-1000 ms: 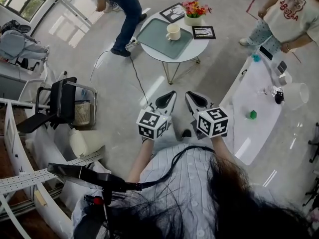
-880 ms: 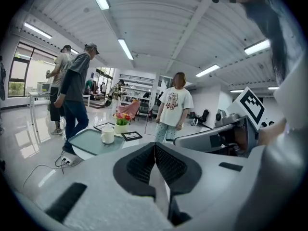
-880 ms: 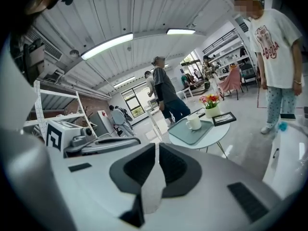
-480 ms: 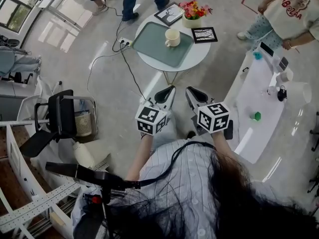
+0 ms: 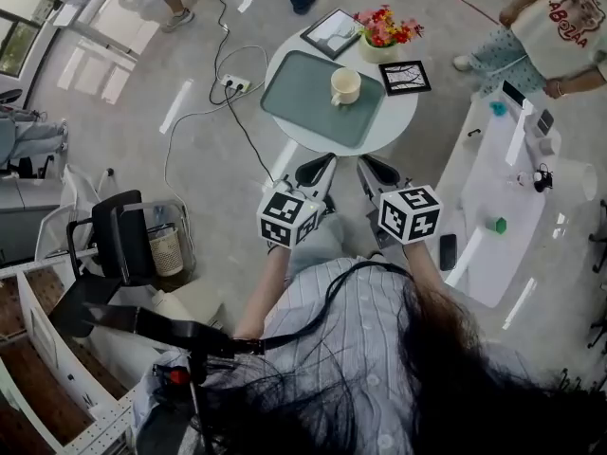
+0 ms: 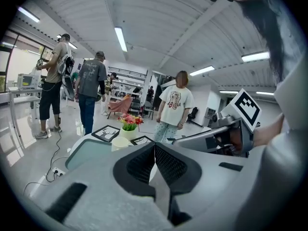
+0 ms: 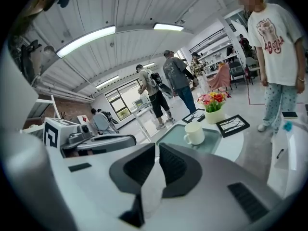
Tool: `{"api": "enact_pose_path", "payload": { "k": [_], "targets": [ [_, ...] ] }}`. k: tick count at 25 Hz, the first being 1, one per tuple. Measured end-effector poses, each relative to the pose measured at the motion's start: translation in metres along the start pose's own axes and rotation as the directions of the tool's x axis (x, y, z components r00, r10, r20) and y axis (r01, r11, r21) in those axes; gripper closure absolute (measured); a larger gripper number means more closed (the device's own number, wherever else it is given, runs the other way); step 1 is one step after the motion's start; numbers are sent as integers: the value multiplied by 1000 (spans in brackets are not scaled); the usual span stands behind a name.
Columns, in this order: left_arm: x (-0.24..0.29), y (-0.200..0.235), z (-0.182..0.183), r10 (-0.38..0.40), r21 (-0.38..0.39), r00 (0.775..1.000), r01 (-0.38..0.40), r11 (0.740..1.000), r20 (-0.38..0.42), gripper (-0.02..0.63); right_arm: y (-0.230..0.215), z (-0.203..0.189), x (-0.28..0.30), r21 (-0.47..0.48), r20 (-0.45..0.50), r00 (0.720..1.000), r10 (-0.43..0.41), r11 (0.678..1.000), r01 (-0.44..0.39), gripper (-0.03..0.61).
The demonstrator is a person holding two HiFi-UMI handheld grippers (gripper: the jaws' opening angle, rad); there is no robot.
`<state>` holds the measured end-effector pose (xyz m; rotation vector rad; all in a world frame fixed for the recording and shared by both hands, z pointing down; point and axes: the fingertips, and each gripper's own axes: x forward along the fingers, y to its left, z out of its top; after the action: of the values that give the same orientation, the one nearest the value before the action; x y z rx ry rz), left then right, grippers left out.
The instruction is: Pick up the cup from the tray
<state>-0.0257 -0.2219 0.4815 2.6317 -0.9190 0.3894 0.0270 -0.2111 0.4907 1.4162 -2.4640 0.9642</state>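
A cream cup (image 5: pixel 344 85) with a handle stands upright on the grey-green tray (image 5: pixel 302 95) on a round white table (image 5: pixel 398 114). My left gripper (image 5: pixel 317 168) and right gripper (image 5: pixel 373 170) are side by side in the air just short of the table's near edge, both pointing at it. Each is shut with nothing between its pads. In the left gripper view the cup (image 6: pixel 120 143) and tray (image 6: pixel 89 154) lie ahead to the left of the gripper (image 6: pixel 155 146). The right gripper view shows the cup (image 7: pixel 194 133) on the tray (image 7: pixel 174 131), beyond the gripper (image 7: pixel 158 151).
A pot of flowers (image 5: pixel 384 32) and two framed pictures (image 5: pixel 405 77) (image 5: pixel 332 31) share the round table. A long white counter (image 5: pixel 493 183) runs along the right, a person (image 5: pixel 560 27) behind it. Cables (image 5: pixel 228 81) cross the floor at left, near a black chair (image 5: pixel 114 235).
Both grippers have moved forward together and the round table with tray and cup is now much closer to their tips. The people at the far side have walked further away.
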Motion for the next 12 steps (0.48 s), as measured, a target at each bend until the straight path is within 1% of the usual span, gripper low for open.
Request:
{"api": "enact_pose_path", "payload": {
  "k": [6, 9, 12],
  "targets": [
    [4, 50, 14, -33, 10, 999, 33, 999, 6, 598, -1, 22, 43, 5, 24, 998, -63, 998, 63, 535],
    [8, 69, 17, -47, 8, 999, 46, 999, 8, 598, -6, 29, 60, 3, 34, 994, -99, 995, 99, 535],
    [12, 81, 16, -60, 10, 998, 60, 998, 0, 598, -11, 30, 75, -1, 20, 993, -118, 993, 118, 535]
  ]
}}
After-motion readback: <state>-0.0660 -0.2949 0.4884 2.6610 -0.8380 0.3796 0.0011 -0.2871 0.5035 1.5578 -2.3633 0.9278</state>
